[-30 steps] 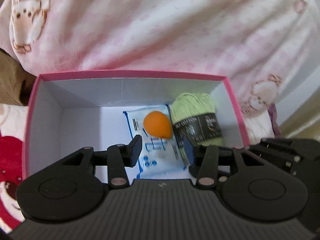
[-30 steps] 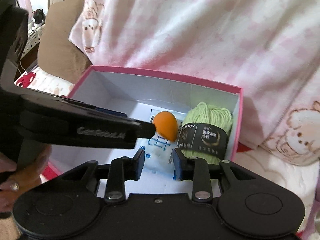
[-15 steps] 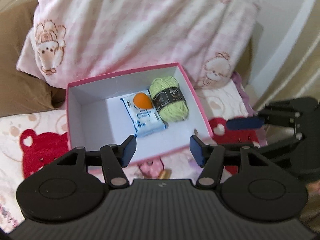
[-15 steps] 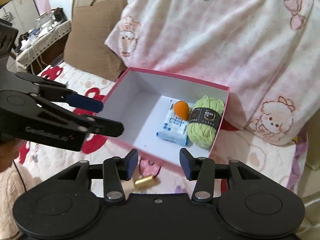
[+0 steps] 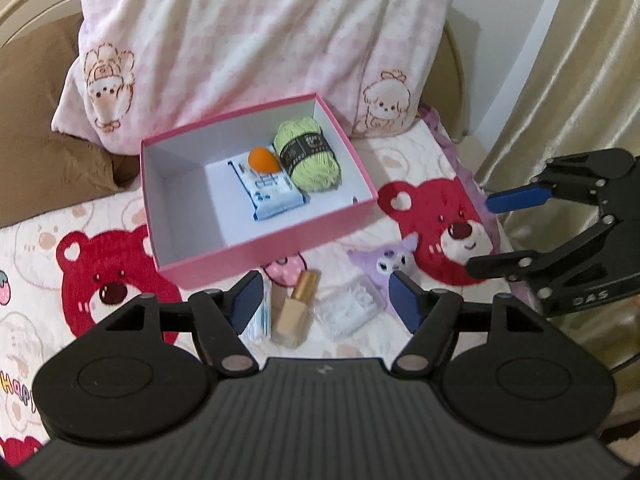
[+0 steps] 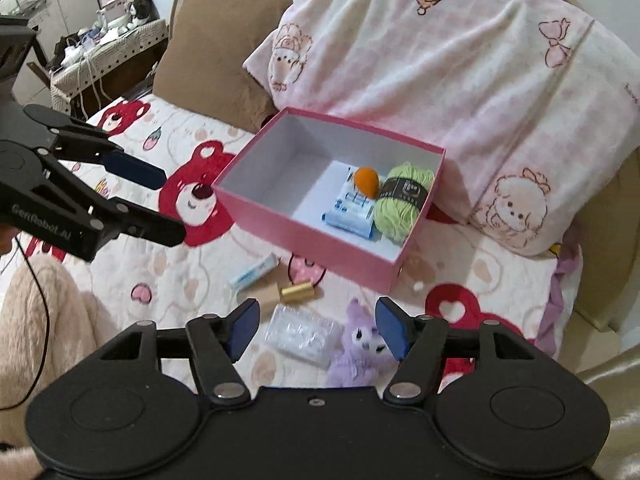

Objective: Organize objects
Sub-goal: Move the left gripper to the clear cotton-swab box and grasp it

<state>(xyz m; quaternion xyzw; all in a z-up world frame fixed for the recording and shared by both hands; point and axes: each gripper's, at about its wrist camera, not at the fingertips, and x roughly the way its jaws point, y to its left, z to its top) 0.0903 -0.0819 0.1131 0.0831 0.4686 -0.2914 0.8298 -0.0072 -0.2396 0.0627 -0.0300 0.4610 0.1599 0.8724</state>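
A pink box (image 5: 260, 254) lies on the bed. Inside it are a green yarn ball (image 5: 310, 156), an orange egg-shaped sponge (image 5: 262, 160) and a blue-white packet (image 5: 272, 196). In front of the box lie a gold-capped bottle (image 5: 298, 308), a clear plastic case (image 5: 350, 310), a purple plush (image 5: 384, 264) and a small blue-white tube (image 6: 256, 270). My left gripper (image 5: 326, 298) hovers above these loose items, its jaws opening and holding nothing. My right gripper (image 6: 318, 326) hovers beside it, to its right. Its jaws are also opening, and no object is gripped.
A pink-and-white cartoon pillow (image 5: 260, 40) leans behind the box, with a brown cushion (image 5: 40, 128) to its left. A beige curtain (image 5: 580, 60) hangs at the right. The bed cover shows red bears. A fluffy sleeve (image 6: 40, 320) and a cluttered side table (image 6: 100, 48) are at the left.
Both grippers have drawn back and up from over the box and their jaws have widened. The loose items in front of the box have come into view.
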